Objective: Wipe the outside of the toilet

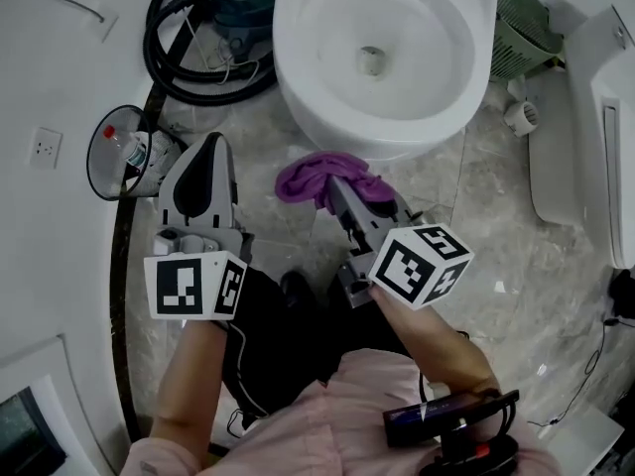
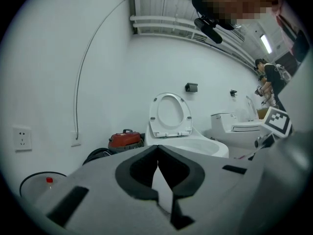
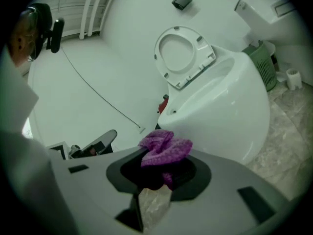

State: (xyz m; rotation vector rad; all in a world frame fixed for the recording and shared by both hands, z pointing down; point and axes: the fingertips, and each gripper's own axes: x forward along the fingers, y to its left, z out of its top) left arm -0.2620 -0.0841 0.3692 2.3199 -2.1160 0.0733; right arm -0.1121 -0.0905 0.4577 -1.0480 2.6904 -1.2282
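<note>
One crumpled purple cloth (image 3: 164,148) clamped in right tool (image 3: 159,164) beside glossy white toilet (image 3: 234,106); left tool (image 2: 157,154) closed, empty.

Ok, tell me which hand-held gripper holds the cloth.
The right hand-held gripper, shut on the purple cloth; the left hand-held gripper is shut and empty.

The toilet (image 1: 382,28) runs off the top edge.

The left tool (image 2: 157,153) has its jaws closed, tips touching, nothing between them. Beyond stands a white toilet (image 2: 198,145), seat (image 2: 170,115) raised; a red vacuum cleaner (image 2: 126,140) sits to its left.
</note>
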